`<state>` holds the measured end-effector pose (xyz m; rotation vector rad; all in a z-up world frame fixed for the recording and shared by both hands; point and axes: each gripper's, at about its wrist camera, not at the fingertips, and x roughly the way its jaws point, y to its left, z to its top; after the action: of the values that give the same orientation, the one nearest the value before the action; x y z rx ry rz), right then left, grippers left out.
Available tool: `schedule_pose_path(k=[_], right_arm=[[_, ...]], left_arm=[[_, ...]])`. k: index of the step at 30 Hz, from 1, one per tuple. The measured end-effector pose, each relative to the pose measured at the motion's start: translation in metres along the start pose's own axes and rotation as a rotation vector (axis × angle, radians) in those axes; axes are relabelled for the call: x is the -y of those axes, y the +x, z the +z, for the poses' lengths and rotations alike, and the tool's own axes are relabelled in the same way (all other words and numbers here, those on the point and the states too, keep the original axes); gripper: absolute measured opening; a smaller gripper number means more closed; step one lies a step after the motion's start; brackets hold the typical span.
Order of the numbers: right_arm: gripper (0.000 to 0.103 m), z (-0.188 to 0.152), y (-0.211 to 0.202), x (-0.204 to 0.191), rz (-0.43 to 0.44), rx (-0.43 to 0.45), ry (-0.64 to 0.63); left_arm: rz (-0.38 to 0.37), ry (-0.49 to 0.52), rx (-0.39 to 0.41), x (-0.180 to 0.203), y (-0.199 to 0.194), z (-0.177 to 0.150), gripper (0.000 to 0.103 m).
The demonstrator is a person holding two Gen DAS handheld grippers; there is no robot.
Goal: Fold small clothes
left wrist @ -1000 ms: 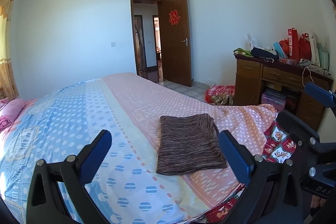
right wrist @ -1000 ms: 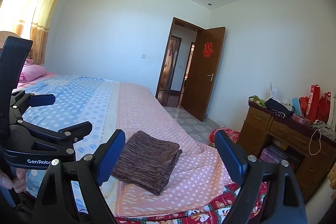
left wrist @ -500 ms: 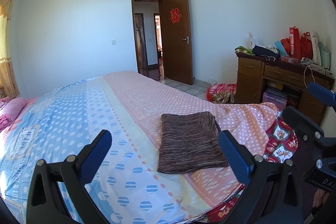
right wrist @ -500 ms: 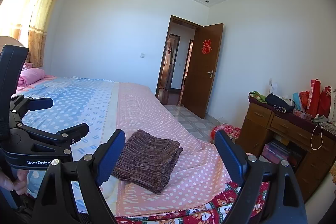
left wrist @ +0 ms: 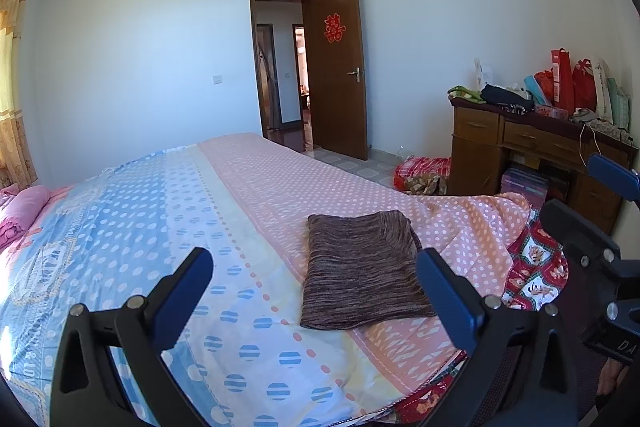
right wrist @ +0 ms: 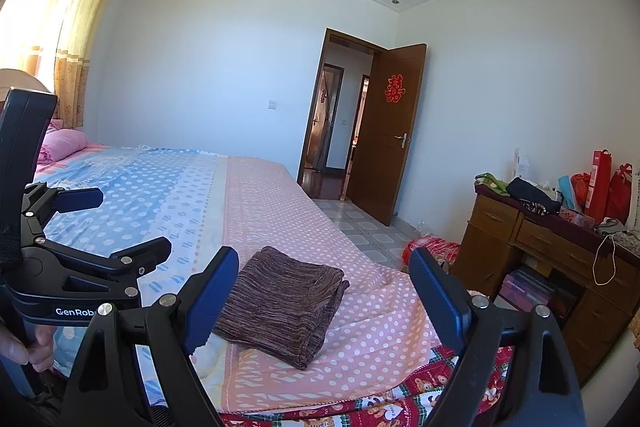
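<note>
bright daylight glares through the curtain [right wrist: 76, 27]; sharp frames, fisheye-bent edges

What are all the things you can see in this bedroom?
folded garment: one, brown-purple striped knit, lying flat on the pink part of the bedcover near the bed's edge.
bedcover: one, blue and pink with white dots, over the bed.
pillow: one, pink, at the far end of the bed.
door: one, brown, standing open, with a red paper sign.
desk: one, brown wood, by the right wall, piled with bags and clothes.
curtain: orange-yellow, at the window.
left gripper: black with blue pads, open, empty.
right gripper: same colours, open, empty.
</note>
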<state>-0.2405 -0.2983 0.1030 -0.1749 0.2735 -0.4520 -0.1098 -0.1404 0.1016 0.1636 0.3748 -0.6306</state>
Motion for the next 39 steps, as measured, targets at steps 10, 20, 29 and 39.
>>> schedule_pose_path(k=[10, 20, 29, 39], right_arm=[[0.087, -0.001, -0.001, -0.001, -0.002, -0.001, 0.006], [0.088, -0.001, -0.002, 0.001, -0.004, -0.002, 0.011], [0.088, -0.002, 0.0, 0.003, 0.001, -0.012, 0.026], [0.088, -0.004, 0.004, 0.004, 0.003, -0.028, 0.04]], left_arm=[[0.007, 0.002, 0.0, -0.001, 0.002, -0.002, 0.103], [0.012, 0.005, 0.0, -0.002, 0.004, -0.003, 0.103], [0.007, 0.009, 0.0, -0.003, 0.005, -0.003, 0.103], [0.031, 0.016, -0.059, -0.006, 0.017, -0.004, 0.103]])
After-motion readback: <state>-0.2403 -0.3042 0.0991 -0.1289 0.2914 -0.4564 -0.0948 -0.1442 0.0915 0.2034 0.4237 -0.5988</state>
